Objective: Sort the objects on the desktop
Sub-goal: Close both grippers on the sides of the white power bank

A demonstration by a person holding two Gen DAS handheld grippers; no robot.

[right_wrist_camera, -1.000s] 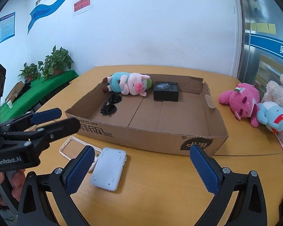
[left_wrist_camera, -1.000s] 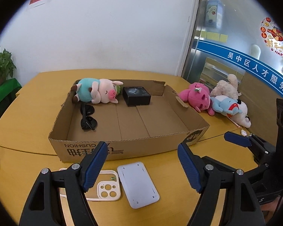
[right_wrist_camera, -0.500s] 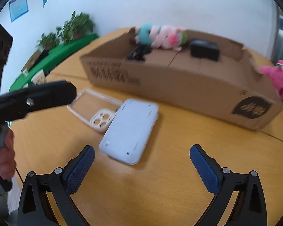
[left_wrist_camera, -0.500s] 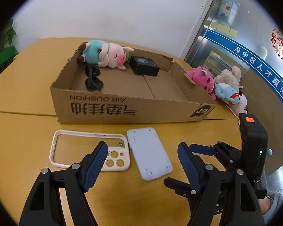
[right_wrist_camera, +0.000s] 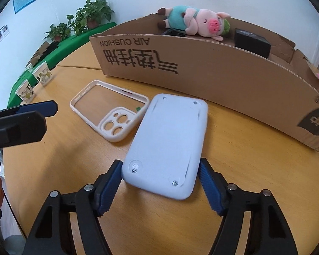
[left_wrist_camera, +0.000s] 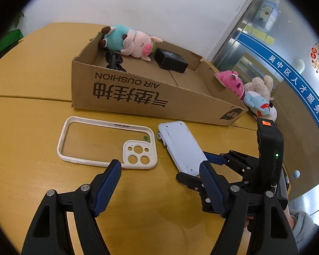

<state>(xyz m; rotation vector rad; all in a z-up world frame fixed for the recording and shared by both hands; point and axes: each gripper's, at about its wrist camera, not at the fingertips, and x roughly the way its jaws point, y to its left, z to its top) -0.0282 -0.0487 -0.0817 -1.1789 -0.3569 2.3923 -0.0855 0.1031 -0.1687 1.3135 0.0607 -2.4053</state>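
Cardboard box on desk, both claws low over the items in front of it.

Left wrist view: cardboard box [left_wrist_camera: 151, 99] holds a plush pig [left_wrist_camera: 131, 42], black sunglasses [left_wrist_camera: 115, 60] and a small black box [left_wrist_camera: 171, 60]; more plush toys [left_wrist_camera: 246, 91] lie outside it on the desk [left_wrist_camera: 32, 110]. Since a second ago the view has dropped closer to the phone case [left_wrist_camera: 108, 144]. Left claw [left_wrist_camera: 159, 165] gapes open, tilted down, nothing between the pads.
Right wrist view: the white device [right_wrist_camera: 168, 142], formerly well ahead, now lies flat on the desk between the pads. Right claw [right_wrist_camera: 160, 170] angles steeply down, closing on it; left pad touches, right pad contact unclear.
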